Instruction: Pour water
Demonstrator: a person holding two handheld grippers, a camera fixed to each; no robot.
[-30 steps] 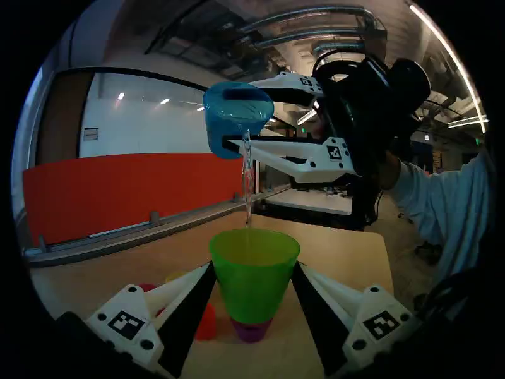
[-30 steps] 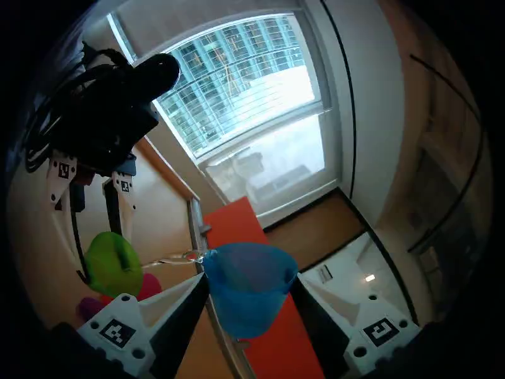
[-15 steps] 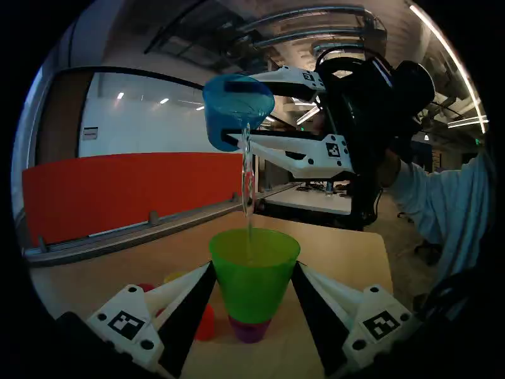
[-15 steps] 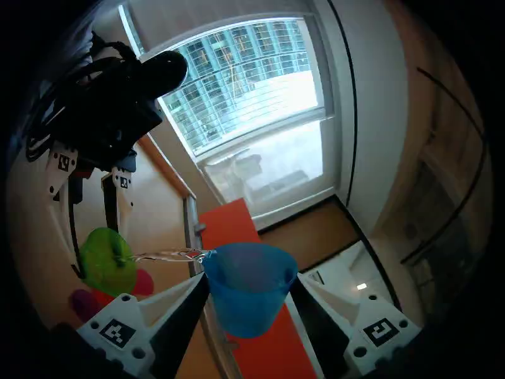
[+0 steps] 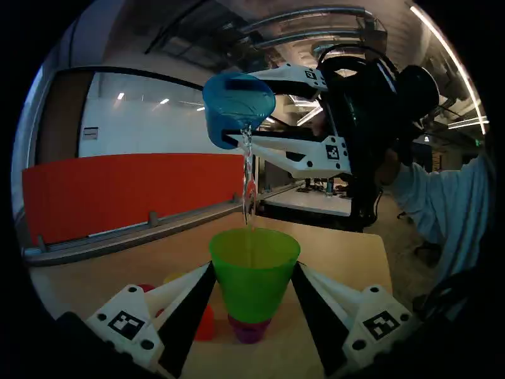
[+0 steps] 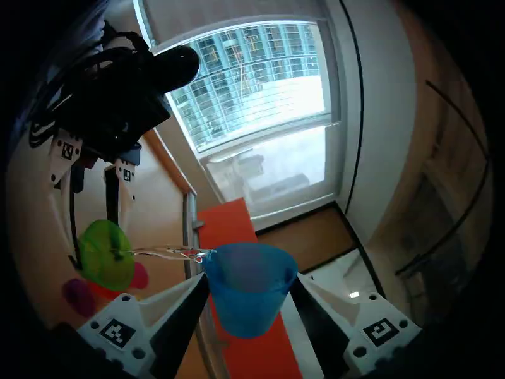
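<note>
Two cups are in play. Your left gripper (image 5: 254, 270) clamps the green cup (image 5: 254, 284) upright over the table (image 5: 341, 252), and your right gripper (image 6: 250, 281) grips the blue cup (image 6: 248, 300), tipped high above it. A thin stream of water (image 5: 247, 183) falls from the blue lip into the green mouth. Hold the green cup level and centred under the stream, and tilt the blue one gently. I cannot tell how full the green cup is. A purple cup (image 5: 249, 330) and a red cup (image 5: 206, 323) sit just below it.
</note>
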